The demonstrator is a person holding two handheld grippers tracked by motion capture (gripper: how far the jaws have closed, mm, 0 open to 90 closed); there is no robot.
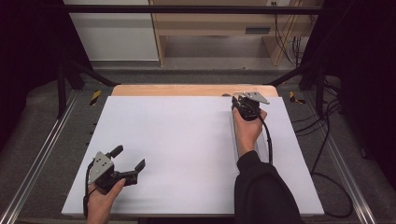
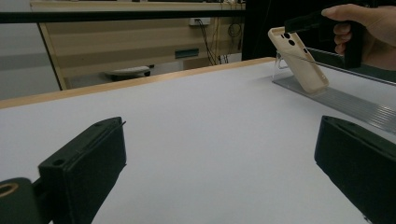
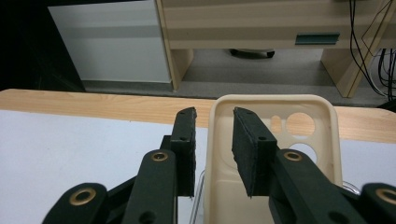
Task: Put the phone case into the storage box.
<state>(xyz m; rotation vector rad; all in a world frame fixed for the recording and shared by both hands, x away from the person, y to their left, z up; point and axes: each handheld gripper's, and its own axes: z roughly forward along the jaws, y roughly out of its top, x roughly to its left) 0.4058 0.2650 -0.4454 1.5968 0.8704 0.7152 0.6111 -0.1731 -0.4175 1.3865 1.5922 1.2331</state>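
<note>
Phone case [image 3: 273, 154]: cream, camera cut-outs at upper right; centre-right of the right gripper view, upper right of the left gripper view [image 2: 299, 58], leaning tilted on a clear stand [image 2: 279, 64].

Right gripper [image 3: 215, 154]: upper right of the high view [image 1: 247, 106], at the far table edge. Jaws narrowed across the case's left side wall, one pad outside, one inside; contact with the wall not fully confirmed, so a pinch on the case judged likely, not certain.

Left gripper [image 1: 127, 158]: lower left of the high view, well apart from the case, jaws spread wide, holding nothing, low over the white table sheet [image 1: 177, 149].

Ridged metal strip [image 2: 345, 105]: right side of the left gripper view, under the stand.

Risks, as judged: thin flexible wall, shallow off-centre hold, so possible slip or swing on lifting; possible drag or toppling of the light stand if the case catches on it; possible buckling of the wall under hard squeeze.
</note>
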